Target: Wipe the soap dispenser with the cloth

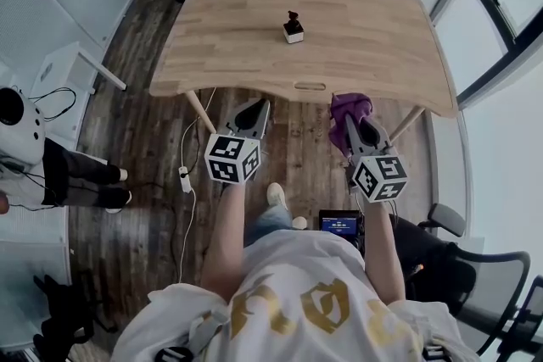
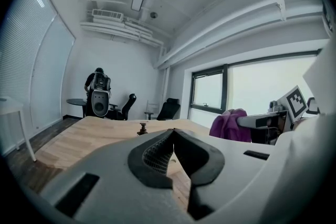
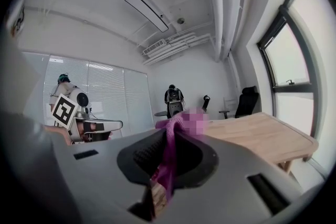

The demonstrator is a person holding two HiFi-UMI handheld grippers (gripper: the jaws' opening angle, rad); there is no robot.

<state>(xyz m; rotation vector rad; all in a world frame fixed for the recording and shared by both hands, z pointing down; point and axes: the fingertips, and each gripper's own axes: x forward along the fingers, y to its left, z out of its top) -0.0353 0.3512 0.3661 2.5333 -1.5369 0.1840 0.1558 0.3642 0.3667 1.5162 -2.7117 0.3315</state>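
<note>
You stand in an office with a dark plank floor and windows on the right, at the near edge of a pale wooden worktop (image 1: 229, 47).

Your left gripper (image 1: 252, 113) sits at about seven o'clock from the soap dispenser, short of the worktop's edge. Its jaws are pressed together with nothing between them.

The soap dispenser (image 1: 293, 28), a small white body with a dark pump, stands upright and alone near the middle of the worktop, at twelve o'clock from you and well apart from both grippers.

Your right gripper (image 1: 360, 130) sits at about five o'clock from the dispenser. Its jaws are clamped on the purple cloth (image 1: 349, 109), which bunches up in front of the tips and trails down between them.

By my reading, the cloth is in hand and the wiping has not begun; this is the approach. Next you should carry the cloth forward over the worktop to the dispenser, and the free left gripper could steady the bottle so that it does not tip.

No brand or label can be read on the dispenser. The marker cubes carry only black-and-white square patterns.
</note>
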